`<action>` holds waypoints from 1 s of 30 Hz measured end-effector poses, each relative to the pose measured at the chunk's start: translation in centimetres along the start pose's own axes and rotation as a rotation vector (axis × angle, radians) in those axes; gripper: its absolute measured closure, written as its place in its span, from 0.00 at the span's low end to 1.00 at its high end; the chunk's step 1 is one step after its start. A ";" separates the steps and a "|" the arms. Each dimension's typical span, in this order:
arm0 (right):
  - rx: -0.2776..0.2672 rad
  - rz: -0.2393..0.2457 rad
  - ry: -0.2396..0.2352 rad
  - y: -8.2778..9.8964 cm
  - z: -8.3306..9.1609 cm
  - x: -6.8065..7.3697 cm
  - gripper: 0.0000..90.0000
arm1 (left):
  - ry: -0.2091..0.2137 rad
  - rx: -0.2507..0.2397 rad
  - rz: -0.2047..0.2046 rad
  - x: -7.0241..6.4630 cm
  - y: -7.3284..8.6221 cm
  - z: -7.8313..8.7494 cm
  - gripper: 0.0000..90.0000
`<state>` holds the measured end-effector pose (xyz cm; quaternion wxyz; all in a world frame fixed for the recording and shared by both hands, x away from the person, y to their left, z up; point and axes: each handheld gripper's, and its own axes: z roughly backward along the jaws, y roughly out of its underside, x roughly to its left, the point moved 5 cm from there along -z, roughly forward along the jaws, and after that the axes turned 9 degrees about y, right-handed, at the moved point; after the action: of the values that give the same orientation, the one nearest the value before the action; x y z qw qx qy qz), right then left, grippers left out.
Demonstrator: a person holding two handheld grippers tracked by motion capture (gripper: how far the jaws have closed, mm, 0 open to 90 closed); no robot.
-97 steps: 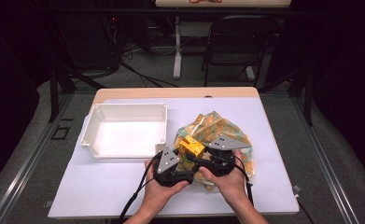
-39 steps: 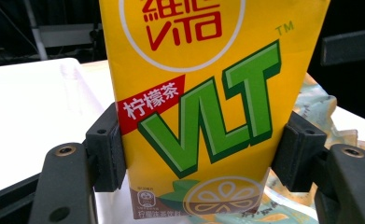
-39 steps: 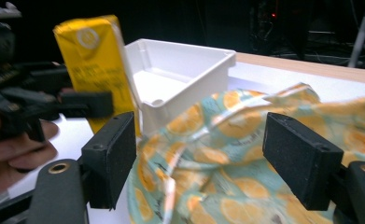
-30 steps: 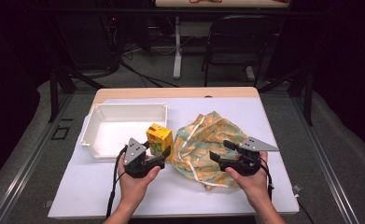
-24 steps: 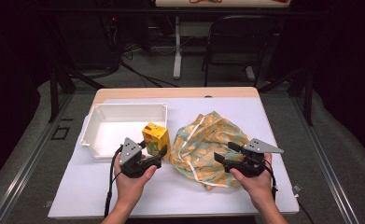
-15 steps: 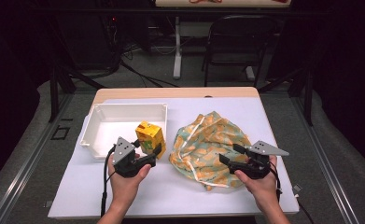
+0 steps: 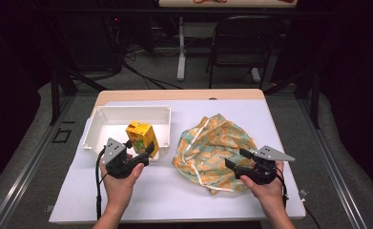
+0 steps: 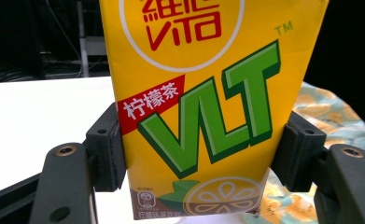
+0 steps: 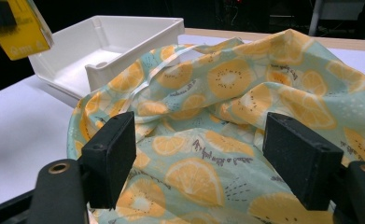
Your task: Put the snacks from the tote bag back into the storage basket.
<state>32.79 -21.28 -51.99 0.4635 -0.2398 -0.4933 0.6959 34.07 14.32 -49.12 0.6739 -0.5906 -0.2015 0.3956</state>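
Two grippers: one per hand, both over the white table top [image 7: 174,200]
Left gripper [image 7: 137,151]: jaws pinch a yellow lemon tea carton [image 7: 142,137] by its two narrow sides; carton upright, slightly tilted
Carton position: held above the near right part of the white plastic tray [image 7: 103,114], not resting on the tray floor as far as I can judge
Carton print: in the left gripper view the carton [image 8: 203,102] reads VLT in green, with red Chinese characters and a lemon slice at the foot
Right gripper [image 7: 235,160]: jaws spread wide, nothing between them; it hangs at the near edge of the orange-slice print cloth bag [image 7: 212,148]
Bag: lies crumpled and flat just right of the tray, white drawstring showing along its left edge
Step in hand (judgement): carton looks to be on its way into the tray
Next move (judgement): lower until the base meets the tray floor, then spread the jaws; keep it level so it stands
Hidden: carton top is cut off in the left gripper view; bag interior not visible, so cannot tell if anything remains inside
Hard to tell: exact gap between carton base and tray floor
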 end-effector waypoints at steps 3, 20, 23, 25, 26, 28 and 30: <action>0.001 -0.004 0.000 0.0 0.0 -0.3 0.28 | -0.016 0.003 0.004 0.5 0.1 0.0 0.36; 0.012 -0.011 0.011 0.3 -0.7 -0.6 0.28 | -0.108 0.023 0.050 3.7 2.0 -1.5 0.36; 0.012 -0.011 0.013 0.4 -0.7 -0.6 0.29 | -0.132 0.031 0.060 4.0 2.5 -2.1 0.36; 0.013 -0.009 0.015 0.4 -0.7 -0.7 0.29 | -0.144 0.037 0.066 4.2 2.9 -2.4 0.36; 0.009 -0.015 0.015 0.4 -0.7 -0.7 0.29 | -0.151 0.040 0.070 4.3 3.1 -2.6 0.36; 0.015 -0.012 0.017 0.5 -0.7 -0.8 0.29 | -0.160 0.044 0.074 4.5 3.3 -2.9 0.36; 0.017 -0.013 0.018 0.5 -0.7 -0.9 0.29 | -0.170 0.046 0.076 4.7 3.6 -3.1 0.36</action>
<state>33.54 -21.77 -52.88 0.4746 -0.2391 -0.4847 0.6948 38.19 15.92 -54.12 0.6523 -0.5466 -0.2264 0.4738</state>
